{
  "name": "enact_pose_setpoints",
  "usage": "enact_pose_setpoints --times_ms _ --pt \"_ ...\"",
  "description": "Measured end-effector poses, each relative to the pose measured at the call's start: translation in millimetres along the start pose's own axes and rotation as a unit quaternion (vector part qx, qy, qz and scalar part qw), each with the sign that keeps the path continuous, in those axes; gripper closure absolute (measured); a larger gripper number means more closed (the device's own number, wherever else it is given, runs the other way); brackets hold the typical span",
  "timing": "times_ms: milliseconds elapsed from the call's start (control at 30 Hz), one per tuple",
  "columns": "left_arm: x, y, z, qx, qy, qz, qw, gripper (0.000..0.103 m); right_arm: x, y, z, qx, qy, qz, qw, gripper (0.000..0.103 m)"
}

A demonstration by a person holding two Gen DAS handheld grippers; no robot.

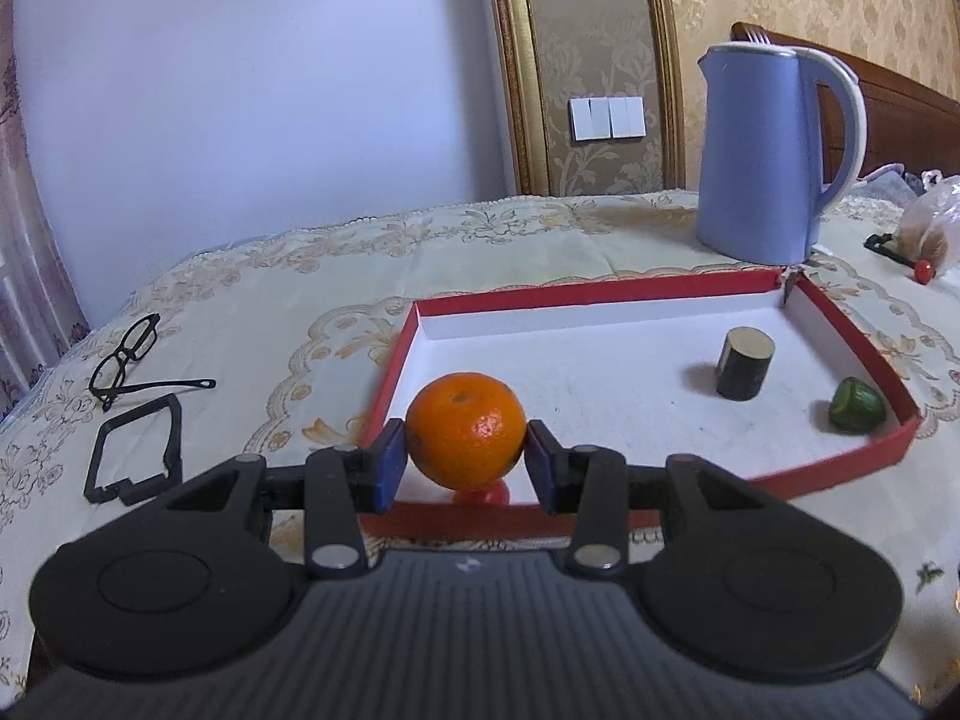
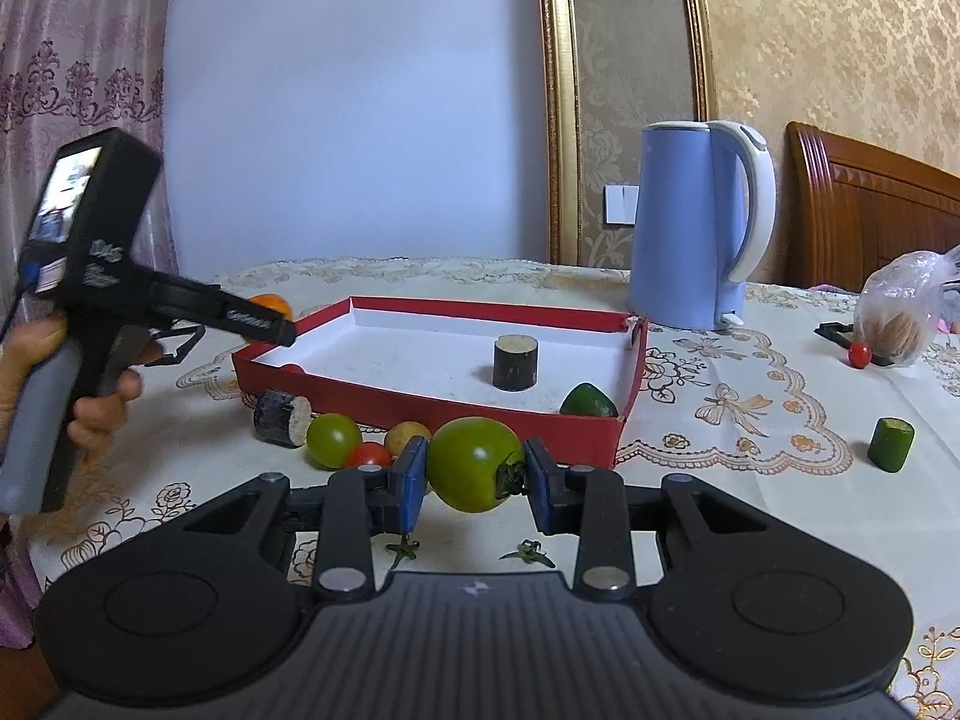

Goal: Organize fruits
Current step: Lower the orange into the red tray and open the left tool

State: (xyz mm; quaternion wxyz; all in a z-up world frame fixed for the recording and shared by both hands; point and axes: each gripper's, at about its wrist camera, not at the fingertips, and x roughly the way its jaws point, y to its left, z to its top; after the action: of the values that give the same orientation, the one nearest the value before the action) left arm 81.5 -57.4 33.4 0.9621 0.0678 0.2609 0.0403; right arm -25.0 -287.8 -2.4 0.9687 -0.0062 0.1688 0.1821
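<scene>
Gripping an orange [image 1: 467, 431] between its blue pads, the left gripper [image 1: 467, 462] holds the fruit over the near-left corner of a red-walled tray [image 1: 864, 324], where a dark cylinder [image 1: 745, 363] and a green fruit [image 1: 857, 405] already sit. From the right wrist, the right gripper [image 2: 477, 477] is clamped on a green tomato [image 2: 474, 463] above the cloth-covered surface [image 2: 750, 450], just in front of the tray's near wall, with a blue kettle [image 2: 690, 228] behind.

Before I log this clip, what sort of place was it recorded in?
Most likely a bedroom at home: a carved wooden headboard stands behind the table, whose embroidered tablecloth holds an electric kettle, with damask wallpaper and a lace curtain around.
</scene>
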Motion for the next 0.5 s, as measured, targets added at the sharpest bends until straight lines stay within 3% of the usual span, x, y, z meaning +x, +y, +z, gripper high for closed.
enact_pose_setpoints --times_ms 500 --pt "56 -20 21 0.014 0.036 0.012 0.9992 0.063 -2 -5 -2 0.003 -0.001 -0.005 1.0 0.07"
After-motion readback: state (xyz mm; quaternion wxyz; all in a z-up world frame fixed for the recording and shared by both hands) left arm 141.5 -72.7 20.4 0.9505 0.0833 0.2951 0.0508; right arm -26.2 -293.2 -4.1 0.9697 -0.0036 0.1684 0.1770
